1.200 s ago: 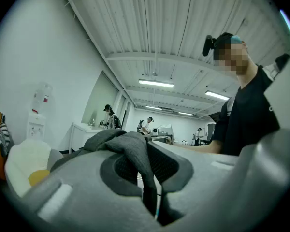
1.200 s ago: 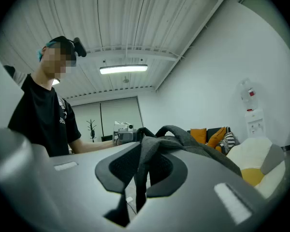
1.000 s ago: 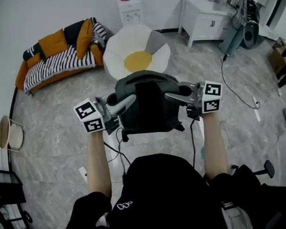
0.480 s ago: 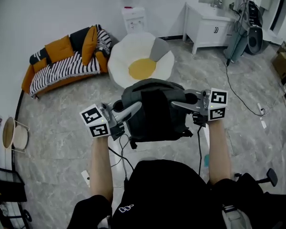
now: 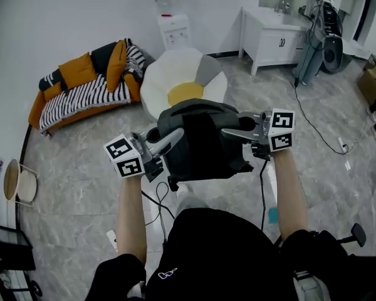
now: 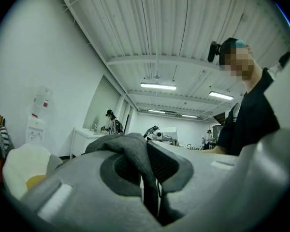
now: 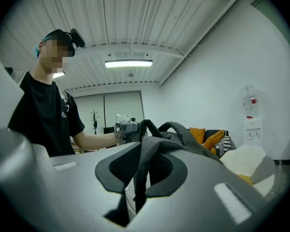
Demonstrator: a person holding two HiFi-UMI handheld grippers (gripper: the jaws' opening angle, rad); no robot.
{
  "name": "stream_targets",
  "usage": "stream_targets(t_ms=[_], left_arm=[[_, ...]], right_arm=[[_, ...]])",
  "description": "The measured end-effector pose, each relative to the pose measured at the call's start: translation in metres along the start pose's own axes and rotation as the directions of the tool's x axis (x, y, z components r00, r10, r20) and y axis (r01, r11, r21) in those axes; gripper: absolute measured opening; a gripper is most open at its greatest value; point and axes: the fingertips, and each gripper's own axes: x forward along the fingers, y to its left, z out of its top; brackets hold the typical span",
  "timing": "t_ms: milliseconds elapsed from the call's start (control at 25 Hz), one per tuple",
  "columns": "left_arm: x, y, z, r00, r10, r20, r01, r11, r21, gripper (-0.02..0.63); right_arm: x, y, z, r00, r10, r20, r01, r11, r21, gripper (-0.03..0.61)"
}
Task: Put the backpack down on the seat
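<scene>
A dark grey backpack hangs in the air in front of the person, held from both sides. My left gripper is shut on a grey strap at the pack's left side. My right gripper is shut on the strap at the pack's right side; the fabric is pinched between its pads. Beyond the pack, on the floor, lies the seat, a white egg-shaped cushion chair with a yellow centre, also seen in the left gripper view and the right gripper view.
An orange sofa with a striped blanket stands at the left wall. A water dispenser and a white cabinet stand at the back wall. Cables trail on the marble floor. Other people stand far across the room.
The pack and both grippers have shifted slightly in the view, and the egg-shaped seat sits closer behind the pack than a second ago. Both grips are unchanged.
</scene>
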Motion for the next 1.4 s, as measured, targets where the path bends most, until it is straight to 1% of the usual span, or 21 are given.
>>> stream_targets(t_ms=[200, 360, 440, 560, 680, 840, 920, 1000, 1120, 1280, 1400], left_arm=[[0.004, 0.016, 0.004, 1.0, -0.026, 0.013, 0.026, 1.0, -0.006, 0.032], [0.01, 0.031, 0.002, 0.999, -0.05, 0.015, 0.051, 0.999, -0.013, 0.032], [0.013, 0.048, 0.001, 0.998, -0.058, 0.01, 0.058, 0.998, -0.023, 0.032], [0.01, 0.091, 0.006, 0.998, -0.061, 0.006, 0.061, 0.997, -0.044, 0.032], [0.009, 0.123, 0.007, 0.999, -0.053, 0.011, 0.054, 0.996, -0.065, 0.032], [0.009, 0.143, 0.003, 0.999, -0.034, 0.023, 0.036, 0.996, -0.079, 0.032], [0.006, 0.159, 0.003, 1.0, -0.013, 0.026, 0.016, 0.996, -0.09, 0.032], [-0.006, 0.193, 0.012, 0.999, 0.014, 0.029, -0.011, 0.994, -0.109, 0.032], [-0.026, 0.252, 0.03, 0.998, 0.046, 0.051, -0.04, 0.991, -0.124, 0.032], [-0.048, 0.307, 0.053, 0.995, 0.067, 0.07, -0.059, 0.993, -0.103, 0.032], [-0.06, 0.345, 0.063, 0.995, 0.08, 0.064, -0.075, 0.994, -0.073, 0.032]], right_arm=[[0.004, -0.016, 0.009, 0.999, -0.031, 0.022, 0.031, 0.999, -0.022, 0.034], [0.003, -0.031, 0.006, 0.998, -0.056, 0.025, 0.057, 0.998, -0.028, 0.034], [0.007, -0.047, 0.005, 0.997, -0.07, 0.03, 0.07, 0.997, -0.015, 0.035], [0.027, -0.083, 0.008, 0.996, -0.084, 0.038, 0.083, 0.996, 0.019, 0.035], [0.04, -0.111, 0.006, 0.996, -0.088, 0.034, 0.086, 0.995, 0.053, 0.035], [0.048, -0.13, 0.0, 0.996, -0.079, 0.029, 0.077, 0.995, 0.068, 0.035], [0.057, -0.146, 0.003, 0.996, -0.078, 0.043, 0.074, 0.994, 0.081, 0.035], [0.084, -0.177, 0.012, 0.995, -0.077, 0.057, 0.07, 0.991, 0.111, 0.035], [0.129, -0.227, 0.028, 0.998, -0.059, 0.038, 0.053, 0.991, 0.126, 0.035], [0.17, -0.269, 0.044, 0.999, -0.014, 0.037, 0.009, 0.994, 0.113, 0.035], [0.196, -0.3, 0.05, 0.999, 0.008, 0.036, -0.012, 0.995, 0.101, 0.035]])
